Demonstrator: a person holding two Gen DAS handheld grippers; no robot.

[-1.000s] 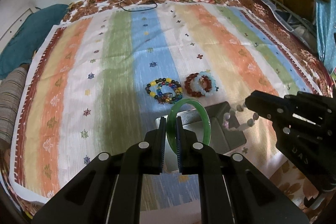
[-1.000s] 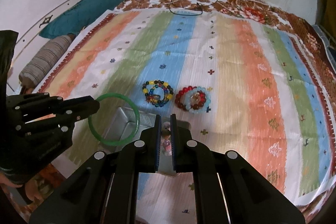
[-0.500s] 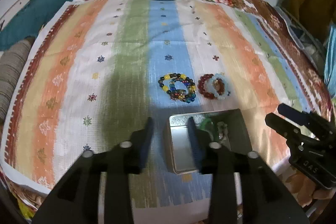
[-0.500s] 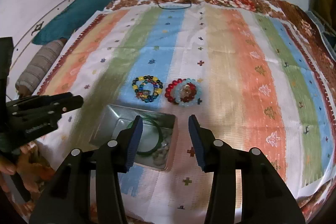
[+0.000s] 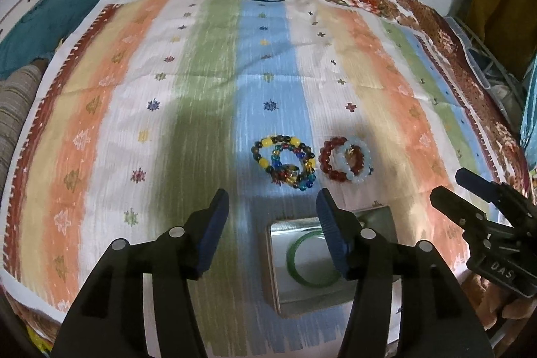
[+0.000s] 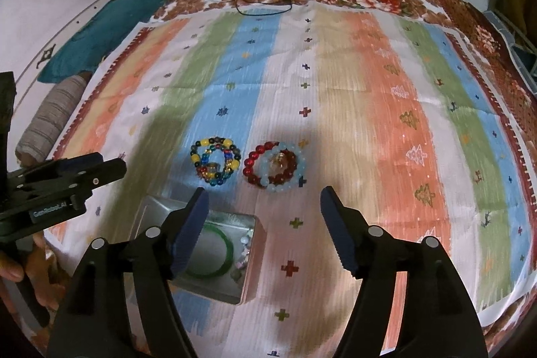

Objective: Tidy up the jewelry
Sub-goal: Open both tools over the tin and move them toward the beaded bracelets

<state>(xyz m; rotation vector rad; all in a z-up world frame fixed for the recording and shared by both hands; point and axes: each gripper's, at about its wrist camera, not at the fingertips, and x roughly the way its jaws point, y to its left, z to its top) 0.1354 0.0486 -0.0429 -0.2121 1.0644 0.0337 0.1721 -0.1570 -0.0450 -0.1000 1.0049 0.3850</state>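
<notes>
Both claws have let go since 1 second back: green bangle [image 5: 312, 260] and a small pale bead string [image 6: 243, 252] now lie inside the metal tin [image 5: 273, 260], near edge of the striped bedspread [image 5: 208, 96]. Left claw [image 5: 272, 205] is spreading, nothing between its jaws; right claw [image 6: 263, 203] is spreading too, also empty. 2 bead piles are left on the bed just beyond the tin: multicolour bracelets [image 5: 285, 161] on the left, red and pale blue bracelets [image 5: 347, 161] just right of them. Judgement: beaded loops look light, floppy, glossy and likely to slip or roll; best pinched across 1 strand at the near rim, gently.
</notes>
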